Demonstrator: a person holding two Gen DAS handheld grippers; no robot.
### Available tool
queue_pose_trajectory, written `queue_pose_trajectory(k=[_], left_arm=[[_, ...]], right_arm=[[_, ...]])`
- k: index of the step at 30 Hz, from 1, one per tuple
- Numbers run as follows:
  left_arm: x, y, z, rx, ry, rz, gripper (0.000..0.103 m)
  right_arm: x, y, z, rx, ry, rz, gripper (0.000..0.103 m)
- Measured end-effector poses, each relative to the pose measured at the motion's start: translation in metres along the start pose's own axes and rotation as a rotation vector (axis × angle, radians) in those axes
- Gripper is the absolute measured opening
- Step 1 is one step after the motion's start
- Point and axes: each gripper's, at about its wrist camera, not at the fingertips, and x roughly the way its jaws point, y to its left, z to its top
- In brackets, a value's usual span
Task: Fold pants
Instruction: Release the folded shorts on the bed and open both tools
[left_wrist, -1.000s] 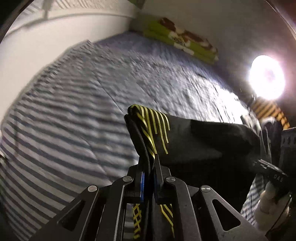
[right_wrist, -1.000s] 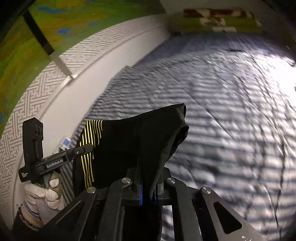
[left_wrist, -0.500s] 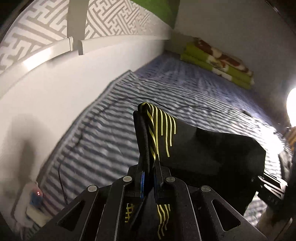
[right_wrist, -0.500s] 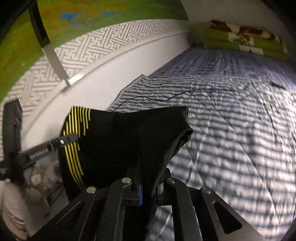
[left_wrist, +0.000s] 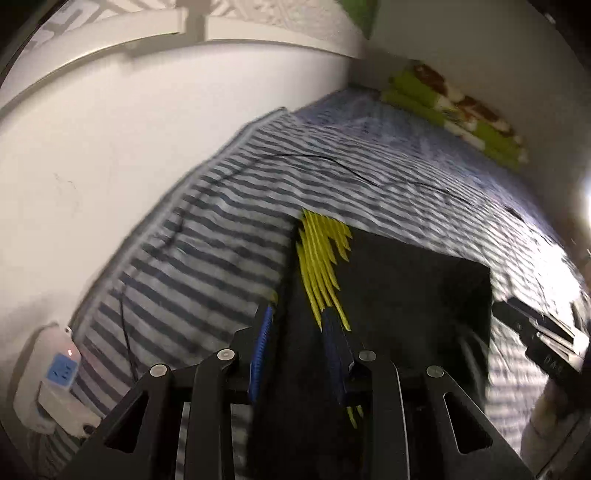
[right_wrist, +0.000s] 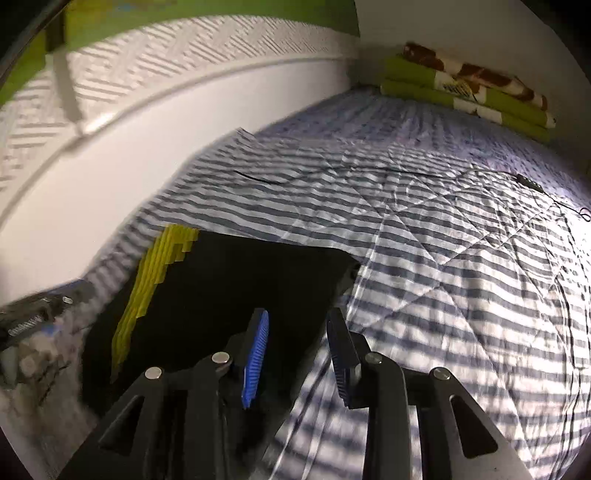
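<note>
Both jaws have just been opening and now stand narrowly apart. The left gripper (left_wrist: 299, 332) has the black pants (left_wrist: 406, 295) between its pads, unpinched. The right gripper (right_wrist: 297, 334) straddles their edge. The pants (right_wrist: 236, 288) lie flat on the striped quilt (right_wrist: 443, 240), yellow stripes at 10 o'clock. Motion blur smears the left view's 4 o'clock.

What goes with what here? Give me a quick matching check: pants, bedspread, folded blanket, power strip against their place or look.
Column one:
1. pants
2. bedspread
3. folded blanket
4. power strip

Column two:
A. stacked at the far end of the bed
B. black with yellow stripes, lying on the bed
C. by the wall at the near left, small red light on
D. grey and white stripes

Pairs: 1-B, 2-D, 3-A, 4-C
</note>
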Motion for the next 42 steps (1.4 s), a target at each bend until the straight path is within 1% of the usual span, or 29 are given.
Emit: queue_pose_trajectory(k=[1, 2, 3, 7, 10, 12, 14, 15, 17, 18, 20, 23, 25, 27, 30, 32, 34, 35, 37, 38, 40, 42], left_arm=[[-0.004, -0.004, -0.007, 0.008, 0.009, -0.015, 0.030], [-0.006, -0.008, -0.015, 0.013, 0.022, -0.048, 0.030], [-0.006, -0.012, -0.024, 0.018, 0.045, -0.071, 0.030], [0.000, -0.023, -0.050, 0.019, 0.105, -0.103, 0.030], [0.000, -0.020, -0.070, -0.040, 0.158, -0.132, 0.031], [-0.005, -0.020, -0.086, -0.071, 0.196, -0.132, 0.032], [-0.019, -0.025, -0.102, -0.058, 0.219, -0.130, 0.032], [-0.029, -0.029, -0.109, -0.044, 0.216, -0.126, 0.032], [-0.058, -0.041, -0.124, -0.019, 0.186, -0.112, 0.032], [-0.072, -0.047, -0.130, -0.005, 0.175, -0.117, 0.032], [-0.105, -0.061, -0.141, 0.017, 0.127, -0.096, 0.032], [-0.158, -0.082, -0.152, -0.007, 0.068, -0.117, 0.034], [-0.185, -0.095, -0.153, -0.006, 0.032, -0.107, 0.035], [-0.220, -0.111, -0.156, -0.008, -0.019, -0.095, 0.035], [-0.270, -0.133, -0.160, 0.006, -0.090, -0.092, 0.041], [-0.303, -0.144, -0.171, 0.028, -0.122, -0.093, 0.053], [-0.334, -0.157, -0.185, 0.057, -0.159, -0.092, 0.060], [-0.348, -0.163, -0.195, 0.071, -0.168, -0.109, 0.062], [-0.372, -0.172, -0.213, 0.073, -0.173, -0.147, 0.062], [-0.382, -0.175, -0.223, 0.073, -0.181, -0.146, 0.063], [-0.400, -0.180, -0.243, 0.077, -0.205, -0.120, 0.068], [-0.411, -0.184, -0.260, 0.071, -0.211, -0.103, 0.071]], right_arm=[[-0.007, 0.002, -0.005, 0.001, 0.003, 0.036, 0.030], [-0.015, 0.007, -0.013, -0.008, 0.019, 0.085, 0.030], [-0.020, 0.011, -0.020, -0.022, 0.028, 0.112, 0.030], [-0.030, 0.030, -0.054, -0.069, 0.100, 0.153, 0.030], [-0.029, 0.040, -0.071, -0.092, 0.146, 0.145, 0.030], [-0.029, 0.042, -0.085, -0.092, 0.202, 0.141, 0.030], [-0.034, 0.044, -0.097, -0.101, 0.236, 0.136, 0.030], [-0.042, 0.044, -0.102, -0.112, 0.239, 0.130, 0.030], [-0.065, 0.045, -0.113, -0.131, 0.230, 0.110, 0.030], [-0.077, 0.045, -0.116, -0.136, 0.219, 0.104, 0.030], [-0.108, 0.045, -0.124, -0.143, 0.189, 0.099, 0.030], [-0.153, 0.044, -0.130, -0.159, 0.141, 0.088, 0.030], [-0.180, 0.043, -0.132, -0.161, 0.112, 0.093, 0.030], [-0.212, 0.042, -0.136, -0.157, 0.079, 0.089, 0.030], [-0.257, 0.037, -0.141, -0.154, 0.030, 0.079, 0.031], [-0.287, 0.034, -0.145, -0.152, -0.001, 0.075, 0.032], [-0.317, 0.029, -0.151, -0.141, -0.038, 0.080, 0.035], [-0.334, 0.027, -0.155, -0.133, -0.057, 0.083, 0.035], [-0.356, 0.021, -0.163, -0.124, -0.075, 0.098, 0.038], [-0.361, 0.021, -0.166, -0.121, -0.080, 0.104, 0.038], [-0.379, 0.016, -0.176, -0.111, -0.094, 0.114, 0.044], [-0.395, 0.013, -0.188, -0.107, -0.110, 0.109, 0.047]])
